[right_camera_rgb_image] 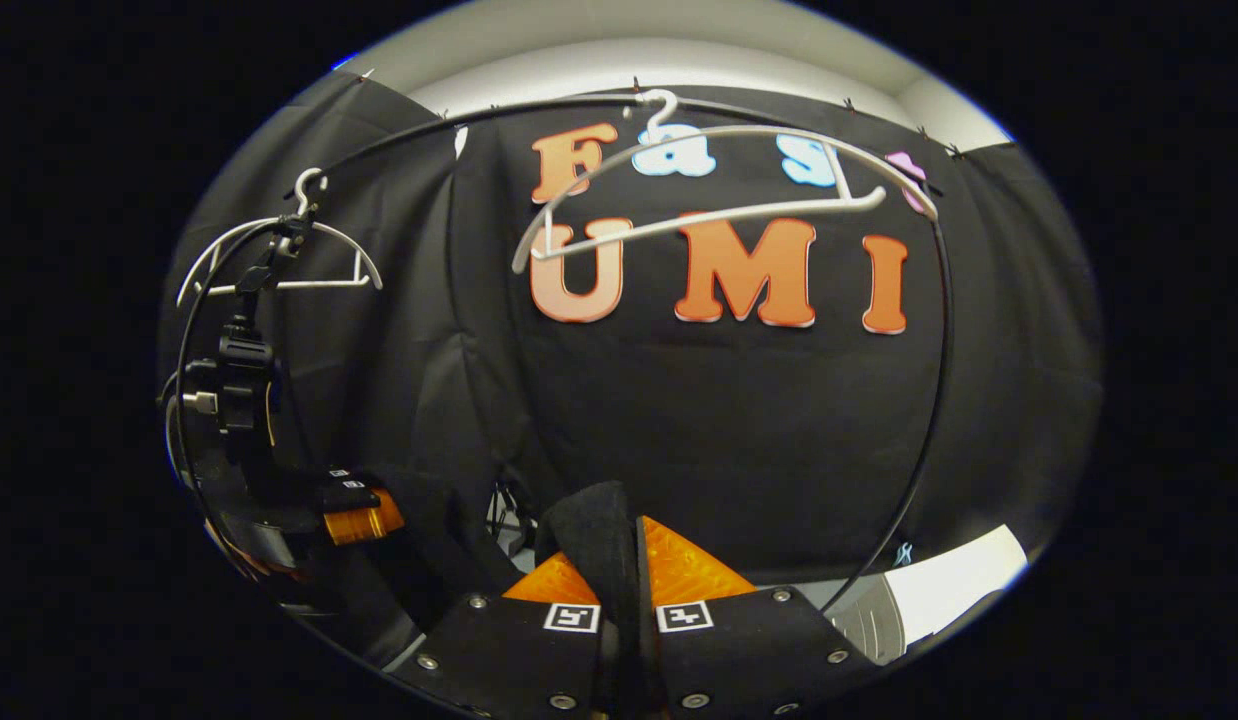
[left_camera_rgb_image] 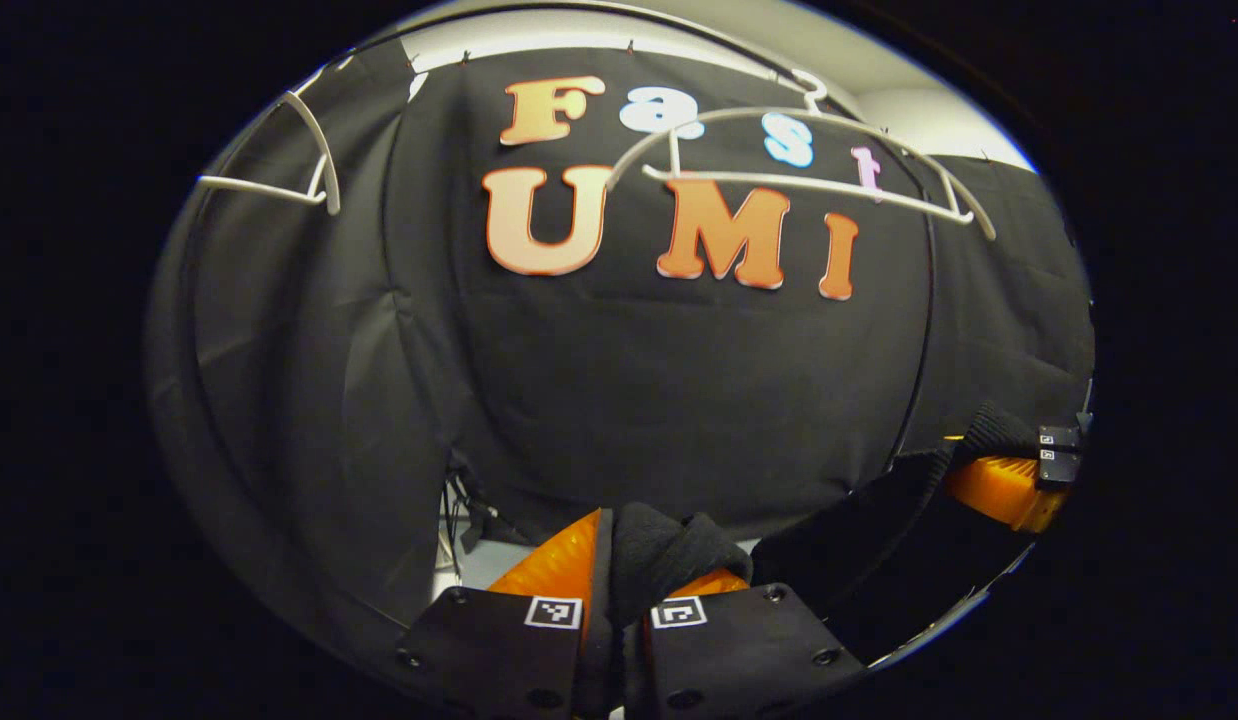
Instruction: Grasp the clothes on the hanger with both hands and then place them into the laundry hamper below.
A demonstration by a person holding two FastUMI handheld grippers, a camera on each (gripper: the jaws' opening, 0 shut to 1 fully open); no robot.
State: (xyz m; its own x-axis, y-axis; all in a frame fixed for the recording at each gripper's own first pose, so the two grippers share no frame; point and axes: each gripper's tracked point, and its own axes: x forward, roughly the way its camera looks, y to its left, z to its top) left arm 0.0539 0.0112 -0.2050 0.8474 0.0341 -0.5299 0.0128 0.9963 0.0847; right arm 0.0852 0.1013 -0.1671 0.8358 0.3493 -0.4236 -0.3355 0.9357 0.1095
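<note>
A black garment (left_camera_rgb_image: 669, 555) is pinched between the fingers of my left gripper (left_camera_rgb_image: 634, 575) at the bottom of the left gripper view. The cloth stretches right to the other gripper (left_camera_rgb_image: 1019, 475), which also grips it. In the right gripper view my right gripper (right_camera_rgb_image: 624, 560) is shut on a fold of the same black garment (right_camera_rgb_image: 599, 535); the left gripper (right_camera_rgb_image: 354, 510) shows at the lower left holding the cloth too. A bare white hanger (left_camera_rgb_image: 809, 170) (right_camera_rgb_image: 719, 190) hangs on the rail above, tilted. The hamper is out of sight.
A second empty white hanger (left_camera_rgb_image: 289, 170) (right_camera_rgb_image: 279, 260) hangs farther left on the thin black rail (right_camera_rgb_image: 539, 105). Black cloth walls the booth behind. A white surface (right_camera_rgb_image: 954, 585) shows at the lower right of the right gripper view.
</note>
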